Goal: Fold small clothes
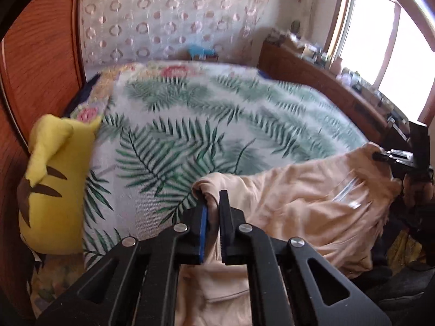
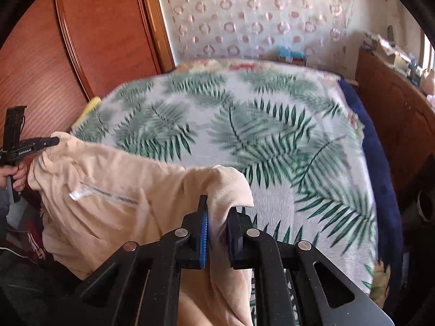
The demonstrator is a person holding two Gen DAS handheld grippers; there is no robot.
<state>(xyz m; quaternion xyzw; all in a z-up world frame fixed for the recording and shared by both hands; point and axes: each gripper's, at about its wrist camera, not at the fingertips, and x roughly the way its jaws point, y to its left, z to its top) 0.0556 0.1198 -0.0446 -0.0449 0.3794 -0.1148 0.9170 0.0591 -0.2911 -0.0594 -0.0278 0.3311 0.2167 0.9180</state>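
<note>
A small beige garment (image 1: 307, 190) hangs stretched between my two grippers above the near edge of the bed. My left gripper (image 1: 213, 198) is shut on one top corner of it. My right gripper (image 2: 218, 203) is shut on the other top corner of the garment (image 2: 114, 179). A white label (image 2: 77, 195) shows on the cloth. The right gripper shows at the far right of the left wrist view (image 1: 380, 156), and the left gripper at the far left of the right wrist view (image 2: 53, 141). The garment's lower part drops out of view.
The bed has a palm-leaf cover (image 1: 217, 119) and also shows in the right wrist view (image 2: 272, 135). A yellow plush toy (image 1: 54, 179) sits at its left edge by the wooden wardrobe (image 1: 35, 62). A cluttered wooden headboard shelf (image 1: 326, 76) runs under the window.
</note>
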